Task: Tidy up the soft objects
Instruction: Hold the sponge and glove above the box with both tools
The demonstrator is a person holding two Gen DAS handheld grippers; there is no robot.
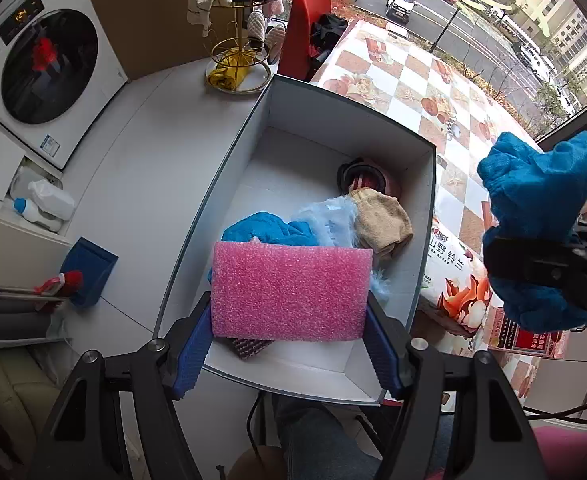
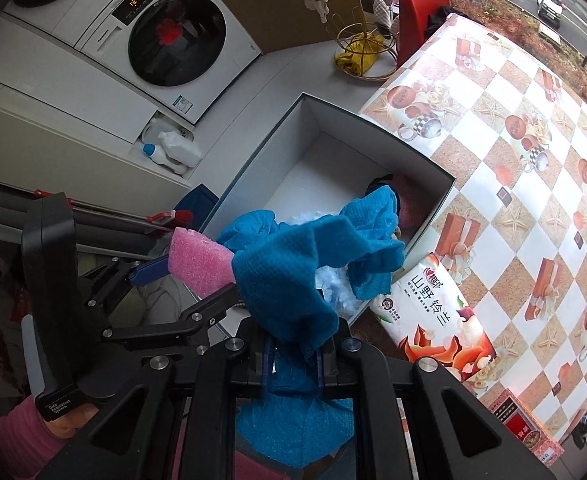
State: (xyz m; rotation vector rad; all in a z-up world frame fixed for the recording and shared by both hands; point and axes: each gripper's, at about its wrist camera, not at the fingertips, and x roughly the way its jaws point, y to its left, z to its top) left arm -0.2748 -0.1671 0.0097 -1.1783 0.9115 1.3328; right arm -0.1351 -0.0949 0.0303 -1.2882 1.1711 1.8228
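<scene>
My left gripper is shut on a pink foam pad and holds it above the near end of an open white box. In the box lie a blue cloth, a pale blue fluffy item, a tan cloth and a dark striped item. My right gripper is shut on a blue waffle cloth and holds it up beside the box's right side; the cloth also shows in the left wrist view. The pink pad also shows in the right wrist view.
A table with a checkered cloth stands right of the box, with a tissue pack at its edge. A washing machine, detergent bottles, a gold rack, a red chair and a blue dustpan surround the floor.
</scene>
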